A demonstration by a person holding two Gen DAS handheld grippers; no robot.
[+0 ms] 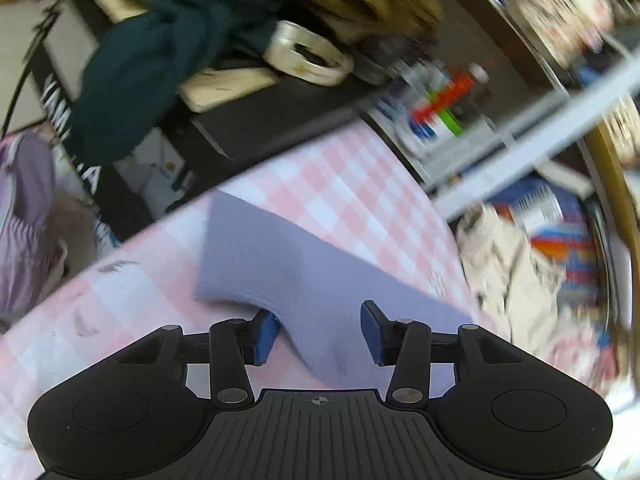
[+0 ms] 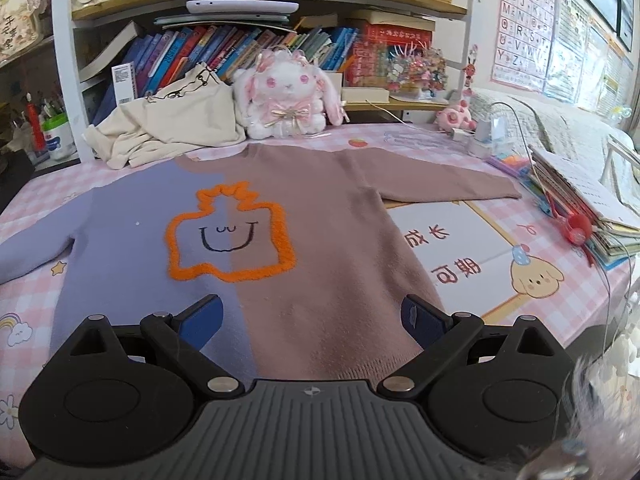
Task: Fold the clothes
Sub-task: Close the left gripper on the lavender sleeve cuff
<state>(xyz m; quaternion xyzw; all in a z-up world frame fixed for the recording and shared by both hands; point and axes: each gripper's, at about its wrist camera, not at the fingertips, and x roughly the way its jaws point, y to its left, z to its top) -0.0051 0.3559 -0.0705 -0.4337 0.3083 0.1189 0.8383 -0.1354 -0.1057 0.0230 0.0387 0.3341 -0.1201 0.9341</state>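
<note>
Sweater (image 2: 248,240): two-tone knit, lavender left half, dusty brown right half, an orange fuzzy outline with a smiling face on the chest. Lies flat, front up, on the pink checked table cover (image 2: 540,312), both sleeves spread out sideways, hem nearest the right wrist camera.

Lavender sleeve (image 1: 280,264): in the left wrist view it runs from the gripper toward 11 o'clock, its cuff end flat on the checked cover; a raised fold of it passes between the blue pads.

Left gripper (image 1: 318,334): jaws part-way apart, the fold of sleeve between them; the pad at 9 o'clock touches the cloth, the other stands clear of it. Not clamped.

Right gripper (image 2: 310,320): jaws spread wide above the hem, holding nothing.

Cream garment (image 2: 176,124): crumpled heap at 11 o'clock from the sweater, against the bookshelf (image 2: 260,12).

Plush rabbit (image 2: 290,96): white and pink, upright at 12 o'clock, just beyond the neckline.

Stack of books (image 2: 580,200): at 3 o'clock, near the brown sleeve's cuff.
</note>
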